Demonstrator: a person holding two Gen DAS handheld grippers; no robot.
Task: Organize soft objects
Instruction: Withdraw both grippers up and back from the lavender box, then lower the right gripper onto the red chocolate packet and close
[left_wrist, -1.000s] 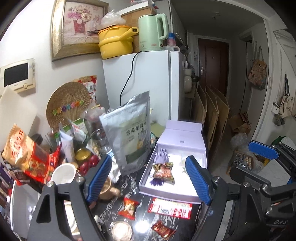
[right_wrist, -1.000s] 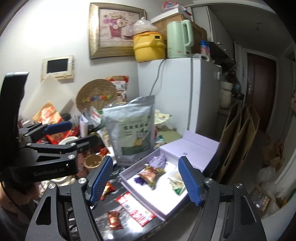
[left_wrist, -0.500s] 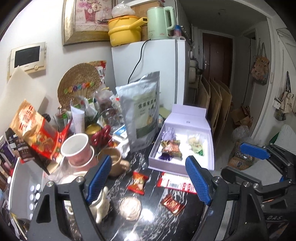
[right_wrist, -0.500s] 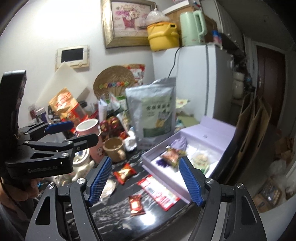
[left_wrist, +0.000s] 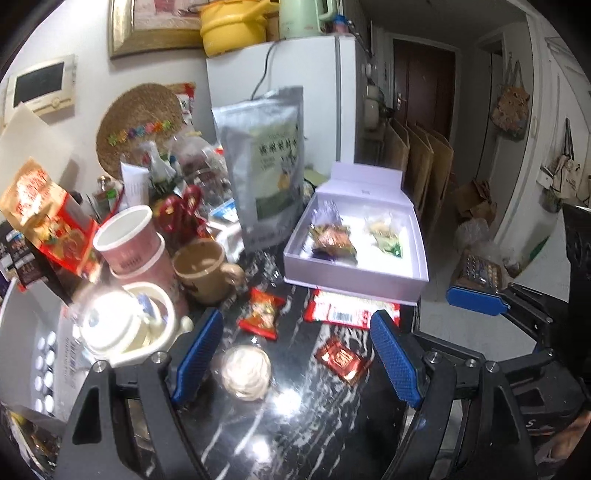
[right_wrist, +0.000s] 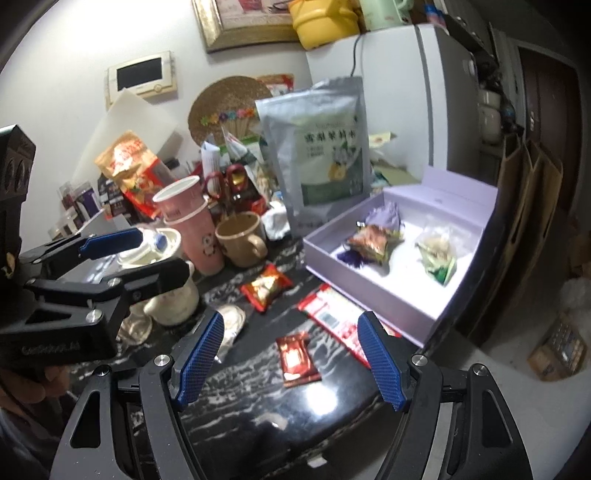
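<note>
Task is looking partly done; a few packets are already lying in the open box (right_wrist: 373, 273); four items are lying loose on the dark table (right_wrist: 236, 402): a red candy (right_wrist: 297, 357), an orange snack packet (right_wrist: 266, 286), a flat red wrapper (right_wrist: 334, 317), a pale round pastry (left_wrist: 245, 371). Left gripper (left_wrist: 297, 356) and right gripper (right_wrist: 290, 360) are both hovering spread wide, grasping nothing. Right wrist view is showing the candy between its fingers; left wrist view is showing the pastry in full, beside its left finger.

A black white-veined marble countertop (right_wrist: 258, 398) carries an open lilac box (right_wrist: 369, 280), a silver pouch (right_wrist: 317, 155), a tan mug (right_wrist: 242, 236), stacked pink cups (right_wrist: 192, 225), and loose snack packets: red-orange (right_wrist: 266, 287), dark red (right_wrist: 297, 358), long red-white (right_wrist: 332, 317).
</note>
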